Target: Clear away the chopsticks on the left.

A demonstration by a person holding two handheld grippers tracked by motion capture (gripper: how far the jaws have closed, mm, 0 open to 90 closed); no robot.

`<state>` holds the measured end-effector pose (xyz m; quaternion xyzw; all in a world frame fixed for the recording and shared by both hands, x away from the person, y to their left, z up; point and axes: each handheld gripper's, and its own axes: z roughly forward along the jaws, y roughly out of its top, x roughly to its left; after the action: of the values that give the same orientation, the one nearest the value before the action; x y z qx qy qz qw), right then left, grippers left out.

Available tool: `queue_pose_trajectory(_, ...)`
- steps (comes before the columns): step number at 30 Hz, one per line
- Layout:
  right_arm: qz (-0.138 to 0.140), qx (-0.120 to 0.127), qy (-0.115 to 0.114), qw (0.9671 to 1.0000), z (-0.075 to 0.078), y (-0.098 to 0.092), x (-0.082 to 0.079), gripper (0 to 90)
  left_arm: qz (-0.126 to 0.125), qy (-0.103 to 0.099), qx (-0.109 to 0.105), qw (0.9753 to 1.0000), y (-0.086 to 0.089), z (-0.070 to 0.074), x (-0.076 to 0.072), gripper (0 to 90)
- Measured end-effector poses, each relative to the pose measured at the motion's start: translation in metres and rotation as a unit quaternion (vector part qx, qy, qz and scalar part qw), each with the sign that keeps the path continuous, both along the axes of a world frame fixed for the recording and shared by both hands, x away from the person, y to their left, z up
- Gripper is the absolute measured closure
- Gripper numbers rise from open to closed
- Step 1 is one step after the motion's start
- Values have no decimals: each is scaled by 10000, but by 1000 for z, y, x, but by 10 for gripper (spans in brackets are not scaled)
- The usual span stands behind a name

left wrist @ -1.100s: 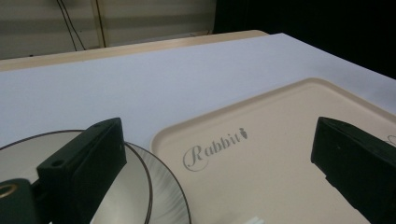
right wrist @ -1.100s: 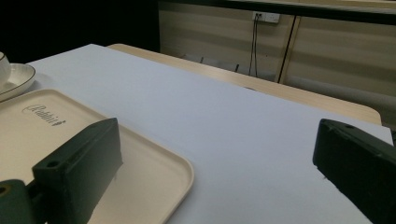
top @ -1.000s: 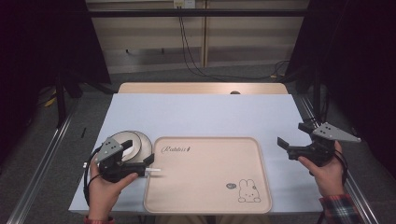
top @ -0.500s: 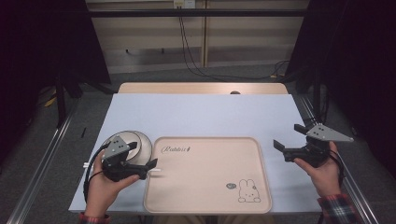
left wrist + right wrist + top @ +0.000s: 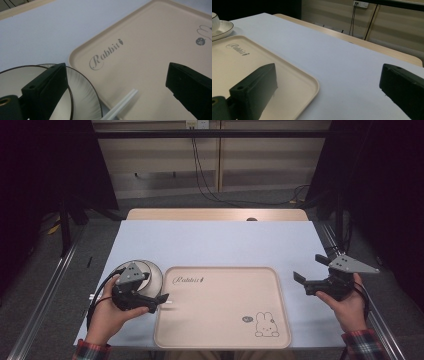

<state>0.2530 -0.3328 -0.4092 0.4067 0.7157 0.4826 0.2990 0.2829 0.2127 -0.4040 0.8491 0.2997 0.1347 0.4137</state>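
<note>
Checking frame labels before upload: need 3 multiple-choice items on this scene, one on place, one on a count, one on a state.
1. Where does the plate lie?
A. on the tray
B. on the table left of the tray
C. at the table's far edge

2. How many rabbit drawings does the tray bear?
A. one
B. two
C. three

3. How do the jaws of the left gripper stand?
A. shut on the plate
B. shut on nothing
C. open

Key: 1 B, the high view shows the plate beside the tray's left rim. 2 A, a single rabbit sits near the tray's near right corner. 3 C, the left gripper view shows a wide gap between its jaws.
</note>
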Motion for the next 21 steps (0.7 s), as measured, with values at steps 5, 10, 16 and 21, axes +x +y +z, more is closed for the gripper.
queue_pose_trajectory(5, 0, -20, -8, 10000, 0, -1, 0, 7, -163, 32, 255, 9995, -4, 1, 2, 44)
queue_pose_trajectory(10, -7, -11, 6, 10000, -1, -1, -1, 7, -300, 166, 418, 9985, -6, 0, 3, 44)
queue_pose_trajectory(16, -31, -10, 15, 10000, 0, -1, -1, 7, -390, 258, 518, 9976, -7, -2, 4, 44)
queue_pose_trajectory(21, -14, 11, 16, 10000, 0, -1, -1, 7, -436, 280, 597, 9969, -8, 0, 3, 47)
